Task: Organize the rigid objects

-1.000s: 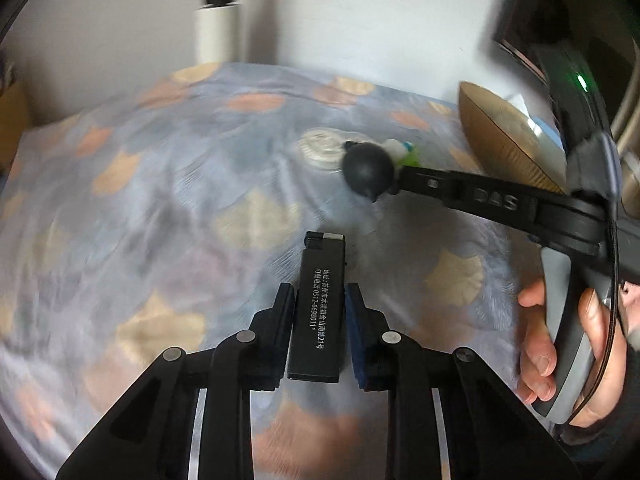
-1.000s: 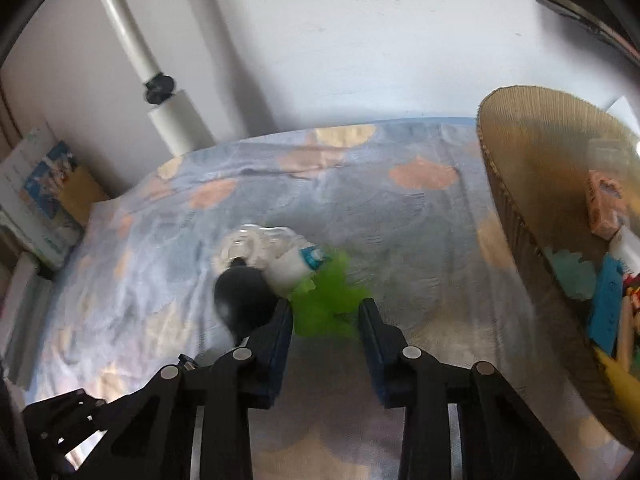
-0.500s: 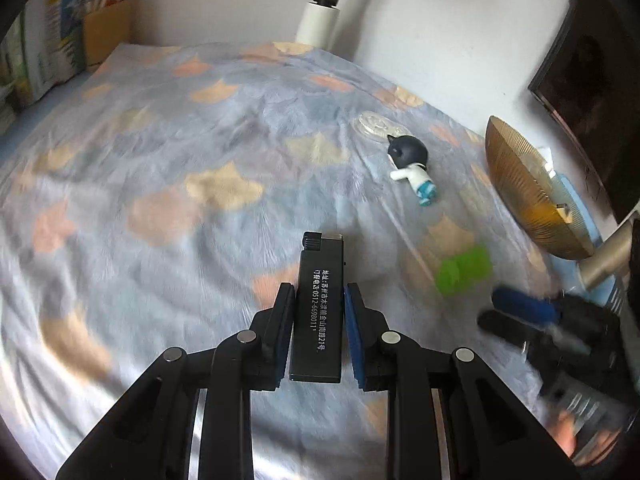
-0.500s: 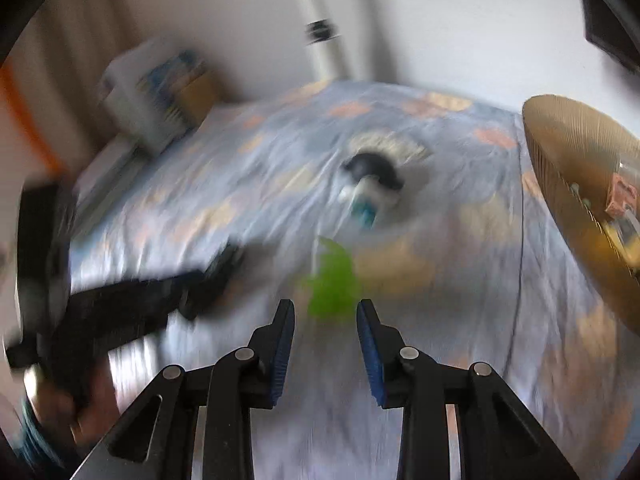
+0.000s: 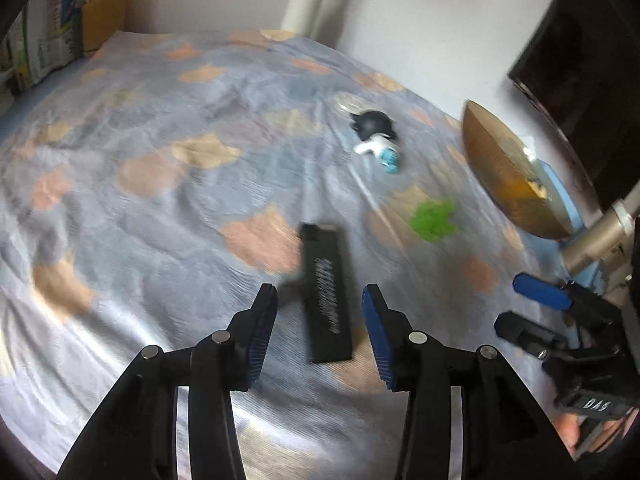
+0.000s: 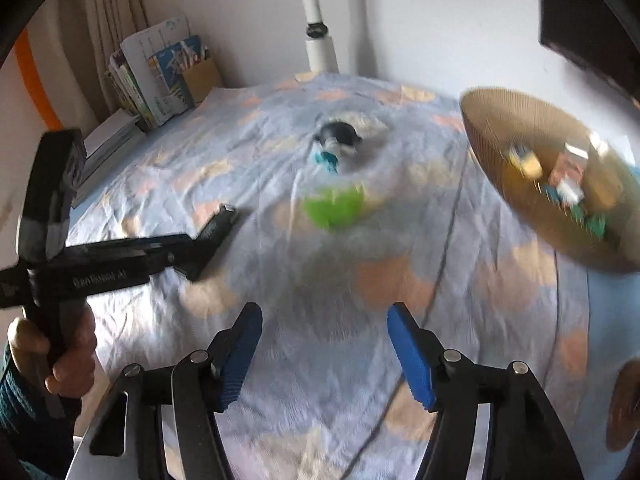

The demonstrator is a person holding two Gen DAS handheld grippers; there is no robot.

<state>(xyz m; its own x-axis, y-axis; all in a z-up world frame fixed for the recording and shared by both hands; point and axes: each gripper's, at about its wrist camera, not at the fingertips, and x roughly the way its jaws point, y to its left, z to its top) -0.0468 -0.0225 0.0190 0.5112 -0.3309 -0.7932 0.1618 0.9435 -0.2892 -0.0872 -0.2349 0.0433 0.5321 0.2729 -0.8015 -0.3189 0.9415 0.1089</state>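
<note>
The bed cover (image 5: 168, 168) spreads wide, with the woven basket (image 6: 500, 148) at its right edge already holding several small items. Out on the cloth lie a dark-headed figurine (image 5: 376, 136) at the far side, a green toy (image 5: 434, 220) nearer, and a black lighter (image 5: 326, 296) nearest. The left gripper (image 5: 319, 330) has just been opening — the lighter lies loose between its parted jaws. The right gripper (image 6: 323, 356) has just spread too, empty. This looks like a regrasp; next, I'd judge, close squarely on one piece and carry it to the basket.
</note>
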